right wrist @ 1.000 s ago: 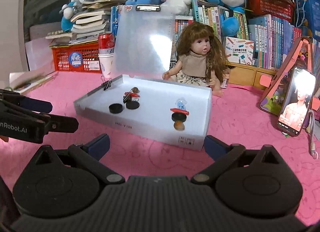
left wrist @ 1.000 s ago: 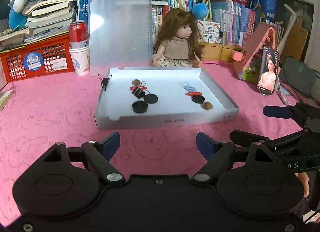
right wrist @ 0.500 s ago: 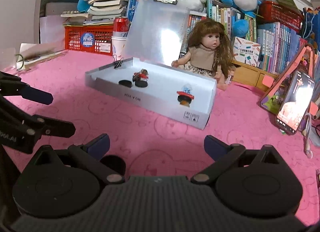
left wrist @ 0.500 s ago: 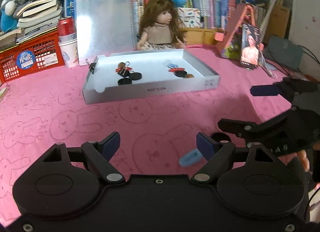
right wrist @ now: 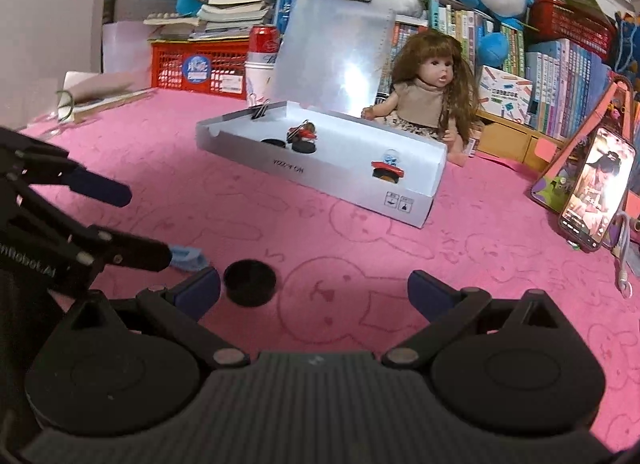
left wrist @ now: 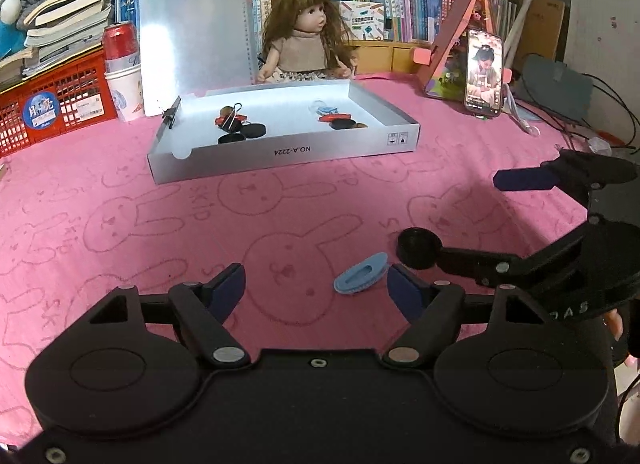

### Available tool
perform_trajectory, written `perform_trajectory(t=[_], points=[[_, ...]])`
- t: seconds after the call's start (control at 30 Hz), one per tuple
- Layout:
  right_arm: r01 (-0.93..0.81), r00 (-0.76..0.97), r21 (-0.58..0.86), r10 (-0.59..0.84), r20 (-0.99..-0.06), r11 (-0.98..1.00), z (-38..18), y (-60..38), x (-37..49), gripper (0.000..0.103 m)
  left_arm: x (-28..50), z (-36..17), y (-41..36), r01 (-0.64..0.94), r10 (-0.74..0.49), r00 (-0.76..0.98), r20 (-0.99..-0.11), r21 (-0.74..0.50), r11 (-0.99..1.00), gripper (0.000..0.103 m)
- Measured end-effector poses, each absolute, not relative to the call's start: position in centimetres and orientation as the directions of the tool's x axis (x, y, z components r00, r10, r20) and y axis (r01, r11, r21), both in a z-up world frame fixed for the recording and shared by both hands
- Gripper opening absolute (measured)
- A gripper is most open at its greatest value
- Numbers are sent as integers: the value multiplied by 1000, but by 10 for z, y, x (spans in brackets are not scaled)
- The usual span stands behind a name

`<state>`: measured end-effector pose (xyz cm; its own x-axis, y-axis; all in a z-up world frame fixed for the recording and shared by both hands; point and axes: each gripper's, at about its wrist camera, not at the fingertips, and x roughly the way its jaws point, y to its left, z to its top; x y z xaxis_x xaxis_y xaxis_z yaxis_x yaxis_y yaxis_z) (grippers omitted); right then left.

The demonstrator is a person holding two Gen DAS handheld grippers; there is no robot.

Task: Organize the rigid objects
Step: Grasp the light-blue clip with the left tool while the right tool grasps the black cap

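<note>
The blue clip (right wrist: 188, 258) is mostly hidden behind the left gripper's (right wrist: 132, 223) lower finger in the right wrist view; only its end shows. In the left wrist view the right gripper (left wrist: 472, 219) runs off the right edge, and its lower finger covers part of the black cap (left wrist: 418, 248). Inside the tray (left wrist: 280, 153) the small red and blue pieces overlap and are too small to identify. A fingertip (left wrist: 614, 324) peeks out at the right edge, the rest of the hand hidden.

Blue clip (left wrist: 361, 273) lies beside black cap (left wrist: 418, 248) on pink cloth (left wrist: 160, 223).
</note>
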<state>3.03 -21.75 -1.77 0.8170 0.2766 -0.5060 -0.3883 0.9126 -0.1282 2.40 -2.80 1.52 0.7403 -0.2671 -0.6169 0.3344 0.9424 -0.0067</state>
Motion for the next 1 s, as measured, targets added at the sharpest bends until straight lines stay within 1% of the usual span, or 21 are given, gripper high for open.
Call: perform_trajectory(t=[0.23,0.33,0.4,0.43,0.5,0.53,0.57,0.67,0.7,0.77,0.93,1.0], points=[[-411,798,-95,308,-517,906,-24,-214,30,93,25,10,-25,320,-262,732,-629,-21,947,71],[-420,793,-85,320,-518,904,-26,-211,30,86,26,10,-25,320,-264,731,-630,-25,947,70],[-426,789,-78,329,-518,901,-27,-210,30,74,26,10,-24,319,-264,731,-629,-27,947,70],[-427,788,-76,330,-519,901,-27,-209,30,70,26,9,-25,319,-265,731,-628,-28,947,70],[-431,784,-71,334,-523,900,-28,-207,31,59,26,9,-25,320,-267,730,-629,-32,947,70],[-434,781,-69,336,-526,898,-28,-205,31,56,26,9,-26,320,-268,729,-629,-32,947,70],[-435,781,-70,337,-526,898,-29,-204,31,50,26,9,-26,320,-268,729,-630,-32,947,70],[-440,784,-76,341,-518,895,-30,-200,28,37,27,9,-26,320,-269,728,-631,-34,947,64],[-440,784,-76,341,-518,895,-30,-200,28,36,27,8,-26,322,-271,725,-634,-37,946,58],[-440,786,-81,339,-516,894,-30,-199,28,36,26,8,-27,324,-278,719,-637,-47,945,54],[-429,789,-65,339,-512,901,-30,-203,28,37,25,6,-29,330,-286,717,-636,-52,942,53],[-418,792,-47,339,-507,907,-30,-205,30,39,25,6,-30,334,-293,715,-635,-57,941,53]])
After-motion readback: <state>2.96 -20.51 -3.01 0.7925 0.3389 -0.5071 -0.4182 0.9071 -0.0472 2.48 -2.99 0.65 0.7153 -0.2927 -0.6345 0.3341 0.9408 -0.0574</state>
